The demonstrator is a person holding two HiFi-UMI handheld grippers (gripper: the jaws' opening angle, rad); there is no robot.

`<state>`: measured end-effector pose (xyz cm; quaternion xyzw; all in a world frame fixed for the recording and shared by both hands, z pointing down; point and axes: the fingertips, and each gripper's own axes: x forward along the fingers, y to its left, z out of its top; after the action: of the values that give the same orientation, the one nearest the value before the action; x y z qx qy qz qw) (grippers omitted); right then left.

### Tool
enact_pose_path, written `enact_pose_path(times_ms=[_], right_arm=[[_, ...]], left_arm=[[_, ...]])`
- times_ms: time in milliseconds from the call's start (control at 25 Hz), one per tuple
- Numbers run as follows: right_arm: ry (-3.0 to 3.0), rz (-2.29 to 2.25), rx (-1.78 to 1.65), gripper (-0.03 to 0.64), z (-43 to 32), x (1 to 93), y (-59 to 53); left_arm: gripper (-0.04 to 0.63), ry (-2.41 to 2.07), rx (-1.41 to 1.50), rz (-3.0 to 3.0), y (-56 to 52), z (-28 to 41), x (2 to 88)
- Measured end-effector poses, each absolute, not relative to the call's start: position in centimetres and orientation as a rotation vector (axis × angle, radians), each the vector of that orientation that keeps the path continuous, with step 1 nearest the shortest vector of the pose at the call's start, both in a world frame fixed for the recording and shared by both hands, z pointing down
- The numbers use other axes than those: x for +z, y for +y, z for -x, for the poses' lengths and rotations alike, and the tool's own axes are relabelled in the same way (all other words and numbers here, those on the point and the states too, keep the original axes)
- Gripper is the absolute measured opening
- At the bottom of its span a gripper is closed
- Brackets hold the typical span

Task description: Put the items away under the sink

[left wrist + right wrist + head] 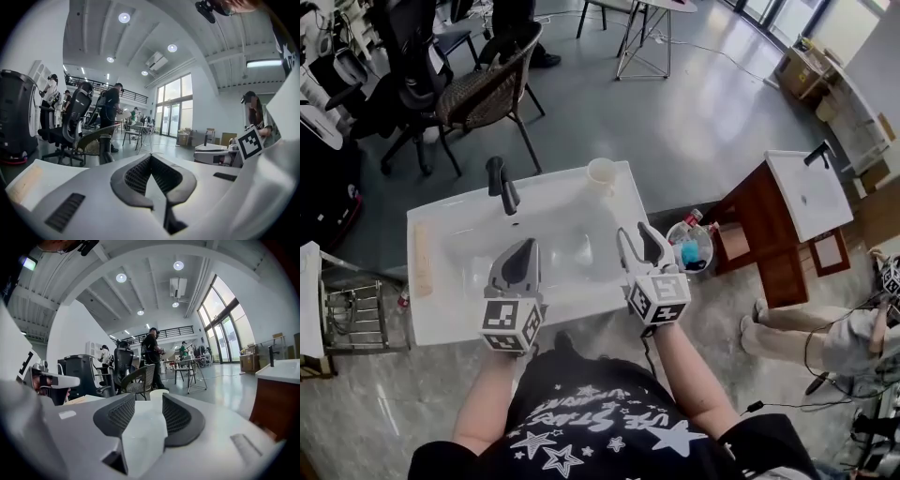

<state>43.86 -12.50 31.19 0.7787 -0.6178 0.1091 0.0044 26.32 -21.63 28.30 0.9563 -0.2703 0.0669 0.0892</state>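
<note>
One cup [602, 174] stands upper centre, ahead of the nearer right gripper [636, 236] (jaws parted, empty); left gripper [523, 249] closed.

Black short-sleeved shirt [600, 427] with white stars and lettering. Left gripper [527, 246] and right gripper [636, 232] — white shells, dark ribbed pads [180, 416], black-and-white marker cubes [511, 323].

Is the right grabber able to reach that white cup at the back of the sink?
Probably yes. The right gripper has its jaws apart and points toward the white cup, with only bare sink lying between them.
</note>
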Motion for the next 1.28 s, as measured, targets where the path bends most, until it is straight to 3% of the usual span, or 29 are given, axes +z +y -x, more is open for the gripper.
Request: enact_pose_path(times_ms=[360,1280], right_arm=[[-1.898,-2.451,0.461,0.437,-44.1,34.0,-16.1],[-1.999,-2.204,0.484,0.446,-50.2,38.5,-27.1]], left_arm=[[0.009,-0.629,0.233,-2.833,-24.5,-29.0,30.3],[0.009,-0.851,0.344,-2.747,-28.4,-36.4,32.4]])
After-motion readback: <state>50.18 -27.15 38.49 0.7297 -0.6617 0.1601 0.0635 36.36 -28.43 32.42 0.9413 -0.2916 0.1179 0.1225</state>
